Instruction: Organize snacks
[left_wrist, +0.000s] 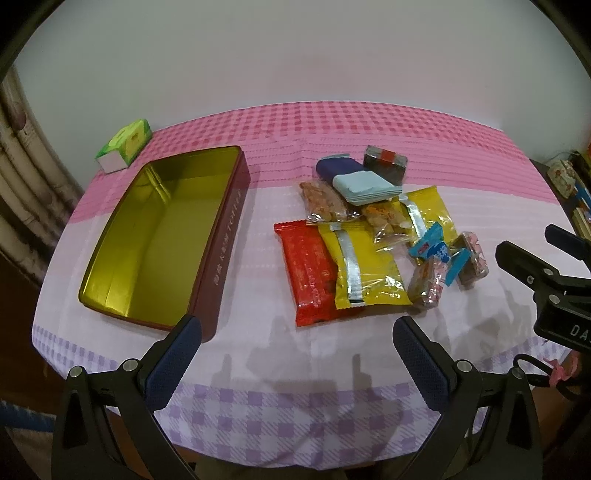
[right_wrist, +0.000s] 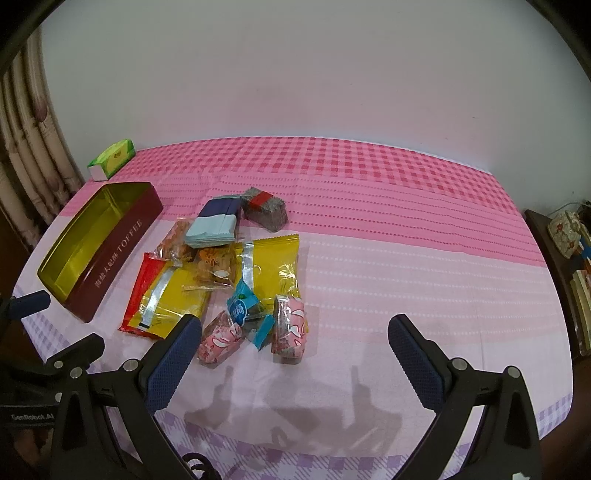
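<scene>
An open, empty maroon toffee tin (left_wrist: 155, 236) with a gold inside lies at the table's left; it also shows in the right wrist view (right_wrist: 96, 251). A pile of snack packets lies to its right: a red packet (left_wrist: 306, 269), yellow packets (left_wrist: 365, 266), blue and pink wrapped sweets (left_wrist: 439, 258), a dark block (left_wrist: 386, 162). My left gripper (left_wrist: 299, 341) is open and empty, hovering near the table's front edge. My right gripper (right_wrist: 295, 339) is open and empty, just in front of the pink sweets (right_wrist: 290, 328).
A green tissue box (left_wrist: 123, 149) stands at the back left corner of the checked tablecloth (left_wrist: 369, 125). A curtain hangs at the left, shelves with clutter (right_wrist: 569, 236) stand at the right. A white wall is behind.
</scene>
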